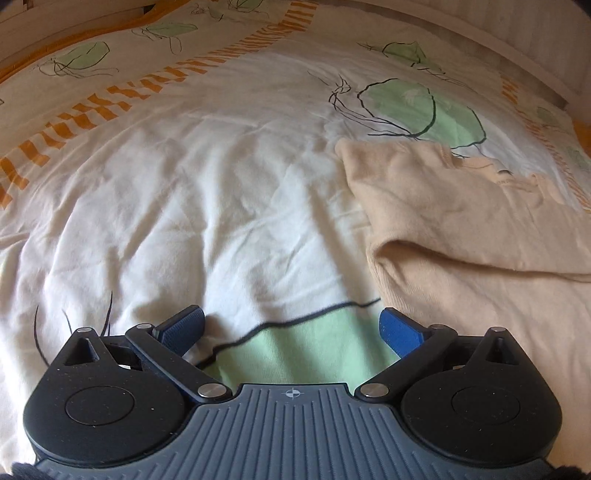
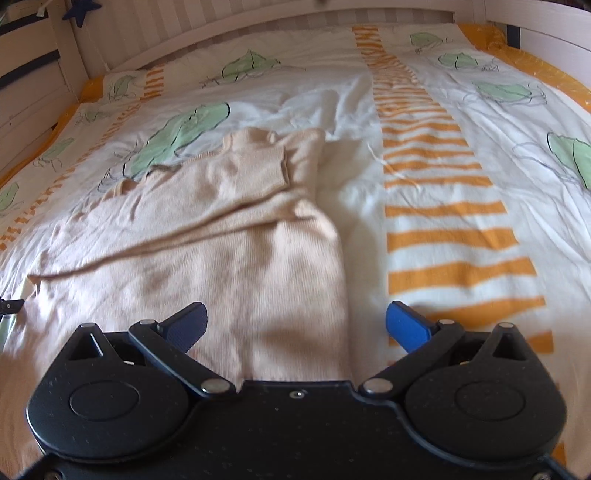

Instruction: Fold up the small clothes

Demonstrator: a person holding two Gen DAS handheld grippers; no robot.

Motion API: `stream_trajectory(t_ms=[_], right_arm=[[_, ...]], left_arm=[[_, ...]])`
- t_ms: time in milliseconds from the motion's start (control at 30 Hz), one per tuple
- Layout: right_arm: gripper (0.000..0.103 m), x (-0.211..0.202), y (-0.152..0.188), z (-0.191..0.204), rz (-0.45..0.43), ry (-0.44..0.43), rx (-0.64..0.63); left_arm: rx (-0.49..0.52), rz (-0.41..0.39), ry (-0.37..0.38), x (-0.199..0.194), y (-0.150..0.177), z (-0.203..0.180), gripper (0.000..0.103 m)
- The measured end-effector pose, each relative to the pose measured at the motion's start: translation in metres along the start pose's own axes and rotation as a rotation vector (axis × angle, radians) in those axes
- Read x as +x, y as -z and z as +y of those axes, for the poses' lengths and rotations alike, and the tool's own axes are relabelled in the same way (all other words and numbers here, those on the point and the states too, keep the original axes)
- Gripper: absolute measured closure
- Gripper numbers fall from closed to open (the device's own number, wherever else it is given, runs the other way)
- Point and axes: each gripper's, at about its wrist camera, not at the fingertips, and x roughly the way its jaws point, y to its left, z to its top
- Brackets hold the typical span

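A small peach knit sweater point(image 2: 221, 236) lies flat on the bed cover, one sleeve folded across its body, neck toward the headboard. In the left wrist view the sweater point(image 1: 461, 214) lies to the right. My left gripper point(image 1: 291, 328) is open and empty, over the bare cover just left of the sweater's edge. My right gripper point(image 2: 295, 325) is open and empty, its jaws wide apart above the sweater's lower right part, with the garment's right edge running between the blue fingertips point(image 2: 406, 325).
The bed cover point(image 2: 443, 221) is white with orange stripes and green leaf prints, and wrinkled. A pale wooden bed frame point(image 2: 258, 26) runs along the far side and the left side point(image 2: 29, 103).
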Motion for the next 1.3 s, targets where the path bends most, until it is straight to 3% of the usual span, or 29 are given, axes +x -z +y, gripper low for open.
stream_trajectory(t_ms=[200, 600, 1033, 1300], right_arm=[[0.0, -0.015, 0.019, 0.005, 0.068, -0.032, -0.025], [0.0, -0.058, 0.052, -0.005, 0.133, -0.15, 0.125], [0.0, -0.083, 0.073, -0.021, 0.164, -0.245, 0.278], [0.0, -0.091, 0.081, -0.026, 0.159, -0.279, 0.339]], left_arm=[[-0.047, 0.011, 0.033, -0.021, 0.022, 0.006, 0.001], [-0.094, 0.091, 0.196, -0.061, 0.06, 0.014, 0.001], [0.004, 0.119, 0.295, -0.092, 0.104, -0.013, 0.0], [0.035, 0.119, 0.278, -0.093, 0.115, -0.023, 0.0]])
